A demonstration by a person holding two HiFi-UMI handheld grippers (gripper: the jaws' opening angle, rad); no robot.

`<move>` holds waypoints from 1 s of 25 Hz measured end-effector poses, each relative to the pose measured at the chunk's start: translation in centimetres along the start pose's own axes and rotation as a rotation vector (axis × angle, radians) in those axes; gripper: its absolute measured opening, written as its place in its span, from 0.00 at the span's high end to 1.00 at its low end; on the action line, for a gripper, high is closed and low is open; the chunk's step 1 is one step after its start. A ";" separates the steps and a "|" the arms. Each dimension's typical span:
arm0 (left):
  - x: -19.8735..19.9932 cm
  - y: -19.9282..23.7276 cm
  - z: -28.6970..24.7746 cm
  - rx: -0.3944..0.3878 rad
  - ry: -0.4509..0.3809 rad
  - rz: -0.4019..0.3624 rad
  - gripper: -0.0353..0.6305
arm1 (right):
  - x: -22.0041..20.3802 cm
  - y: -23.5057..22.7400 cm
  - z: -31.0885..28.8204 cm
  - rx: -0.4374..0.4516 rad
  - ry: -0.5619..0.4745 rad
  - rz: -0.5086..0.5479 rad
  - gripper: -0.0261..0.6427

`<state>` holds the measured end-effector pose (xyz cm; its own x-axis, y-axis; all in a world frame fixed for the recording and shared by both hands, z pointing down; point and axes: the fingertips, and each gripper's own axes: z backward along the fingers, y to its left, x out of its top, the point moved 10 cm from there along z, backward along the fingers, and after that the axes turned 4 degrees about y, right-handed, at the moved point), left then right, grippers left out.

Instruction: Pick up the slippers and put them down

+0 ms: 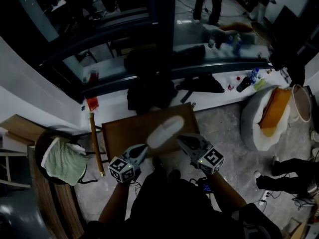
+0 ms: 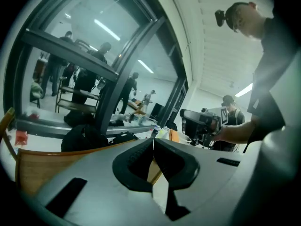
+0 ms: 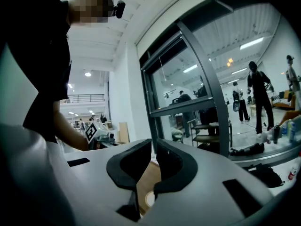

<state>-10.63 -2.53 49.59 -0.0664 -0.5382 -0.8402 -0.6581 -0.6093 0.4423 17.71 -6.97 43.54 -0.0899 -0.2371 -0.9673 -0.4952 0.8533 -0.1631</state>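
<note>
A pale slipper lies on the wooden table, near its middle. The left gripper and right gripper hover over the table's near edge on either side of it. Both have their jaws closed to a slit with nothing between them. No lift appears to be under way, and gripping the slipper would mean opening first.

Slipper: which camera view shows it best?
Head view: the whole pale slipper shows against the wooden table. Each gripper view shows only a pale scrap below its jaws, too little to identify.
</note>
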 end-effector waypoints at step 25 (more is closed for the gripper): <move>-4.5 12.1 -5.1 -0.021 0.106 0.316 0.92 | -2.6 -8.1 -9.6 0.001 0.165 -0.065 0.90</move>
<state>-14.51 -10.42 60.35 -0.1856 -0.7593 -0.6236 -0.6021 -0.4137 0.6829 13.64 -17.71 49.21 -0.1980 -0.3647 -0.9098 -0.5040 0.8340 -0.2247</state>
